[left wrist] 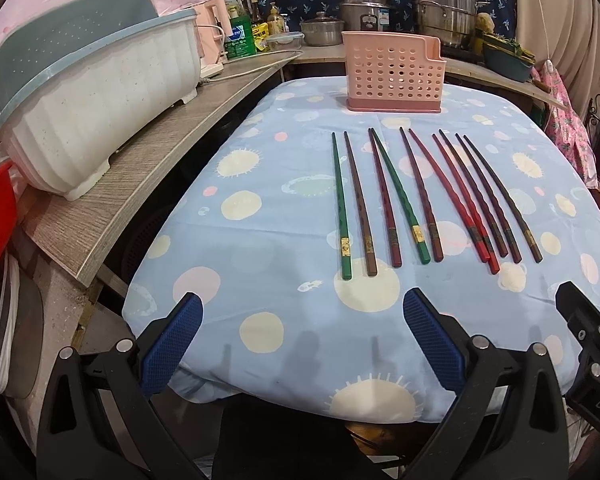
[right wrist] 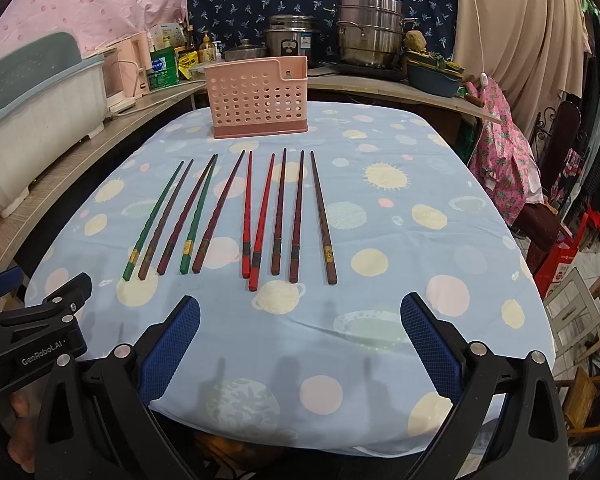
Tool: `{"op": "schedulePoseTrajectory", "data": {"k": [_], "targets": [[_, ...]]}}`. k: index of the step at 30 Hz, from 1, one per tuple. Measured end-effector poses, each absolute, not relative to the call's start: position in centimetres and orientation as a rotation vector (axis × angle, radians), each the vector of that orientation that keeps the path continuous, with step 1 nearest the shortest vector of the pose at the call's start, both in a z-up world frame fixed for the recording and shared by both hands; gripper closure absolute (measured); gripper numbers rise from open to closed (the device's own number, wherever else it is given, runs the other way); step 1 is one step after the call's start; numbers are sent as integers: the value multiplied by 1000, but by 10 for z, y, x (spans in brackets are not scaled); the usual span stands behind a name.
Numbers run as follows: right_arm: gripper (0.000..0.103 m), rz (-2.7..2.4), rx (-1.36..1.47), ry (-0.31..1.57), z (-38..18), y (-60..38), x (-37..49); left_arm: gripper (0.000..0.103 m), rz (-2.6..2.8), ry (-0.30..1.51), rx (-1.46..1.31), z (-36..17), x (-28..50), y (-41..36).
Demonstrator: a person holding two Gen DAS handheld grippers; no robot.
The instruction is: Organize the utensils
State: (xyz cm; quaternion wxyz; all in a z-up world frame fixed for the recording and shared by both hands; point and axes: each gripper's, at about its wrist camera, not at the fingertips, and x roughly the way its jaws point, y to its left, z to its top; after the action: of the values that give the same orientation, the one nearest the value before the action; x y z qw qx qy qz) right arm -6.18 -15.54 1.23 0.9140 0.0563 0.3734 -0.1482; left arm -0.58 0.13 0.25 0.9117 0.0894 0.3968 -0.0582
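At the far left, a white dish drainer [left wrist: 96,120] with a blue-grey lid sat on a wooden counter [left wrist: 148,168], beside the table under its light blue cloth [left wrist: 260,240] printed with pale circles.

The left gripper [left wrist: 300,316] hovered over the near edge of the cloth, its blue-padded fingers [left wrist: 172,344] spread wide apart and holding nothing. Ahead of it and a little to its right, ten chopsticks [left wrist: 420,200] lay flat in a row, their thick ends toward the grippers and their thin tips pointing at a pink perforated holder [left wrist: 394,72] that stood upright near the far edge. None of them touched either gripper. From the left the row ran: a green chopstick [left wrist: 341,208], a brown one, a dark red one crossed near its tip by a second green one, another dark one, then a bright red pair [right wrist: 256,220] meeting at their thick ends, and three dark sticks at the right end.

The right gripper [right wrist: 300,320] also hung above the near edge, fingers [right wrist: 428,344] parted and empty, with the red pair just ahead of the gap between them. Part of the left gripper's black body showed at the lower left of the right wrist view, with a bit of a hand [right wrist: 20,432] beneath it.

Behind the holder, steel pots [right wrist: 370,28] and bottles [right wrist: 162,64] crowded the back counter.
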Motion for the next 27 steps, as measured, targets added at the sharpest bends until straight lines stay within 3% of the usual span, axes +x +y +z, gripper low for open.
{"op": "schedulePoseTrajectory", "data": {"k": [27], "targets": [[7, -305, 123, 769, 14, -156, -62, 7, -115, 814, 200, 3, -9, -2]]}}
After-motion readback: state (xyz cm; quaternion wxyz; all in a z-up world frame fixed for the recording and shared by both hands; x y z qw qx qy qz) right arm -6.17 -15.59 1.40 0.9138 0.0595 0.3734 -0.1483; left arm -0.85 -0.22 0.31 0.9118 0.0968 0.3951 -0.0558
